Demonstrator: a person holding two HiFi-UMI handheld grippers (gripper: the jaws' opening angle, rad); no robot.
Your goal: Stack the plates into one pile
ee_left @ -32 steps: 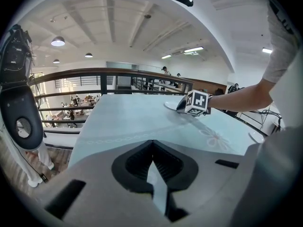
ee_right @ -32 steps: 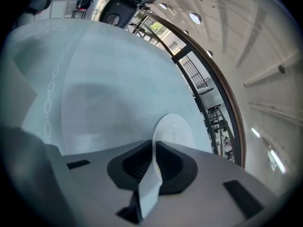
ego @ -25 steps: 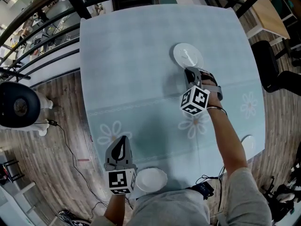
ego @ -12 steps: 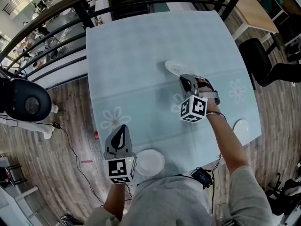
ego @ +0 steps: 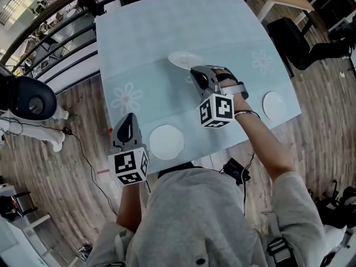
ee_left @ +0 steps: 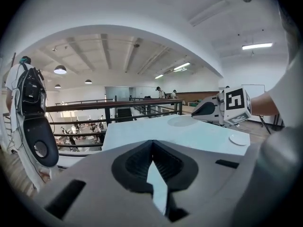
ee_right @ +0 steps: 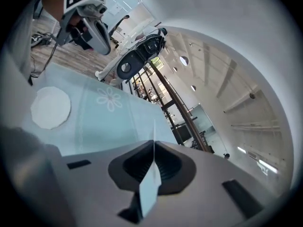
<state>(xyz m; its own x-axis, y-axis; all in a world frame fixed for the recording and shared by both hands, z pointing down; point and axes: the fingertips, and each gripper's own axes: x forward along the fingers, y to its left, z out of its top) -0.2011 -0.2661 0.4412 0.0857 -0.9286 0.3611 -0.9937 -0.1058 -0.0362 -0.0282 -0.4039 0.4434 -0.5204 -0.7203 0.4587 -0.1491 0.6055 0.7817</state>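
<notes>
The right gripper is clenched on the rim of a plate, tilted over the counter's middle. The left gripper, clenched and empty, hangs left of the near plate.

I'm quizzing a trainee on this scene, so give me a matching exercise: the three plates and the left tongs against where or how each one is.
1 far plate
2 near plate
3 right plate
4 left tongs

A flat at the table's near edge
B shut, empty, beside the near plate
C held in the right tongs
D flat near the table's right corner

Pairs: 1-C, 2-A, 3-D, 4-B
</notes>
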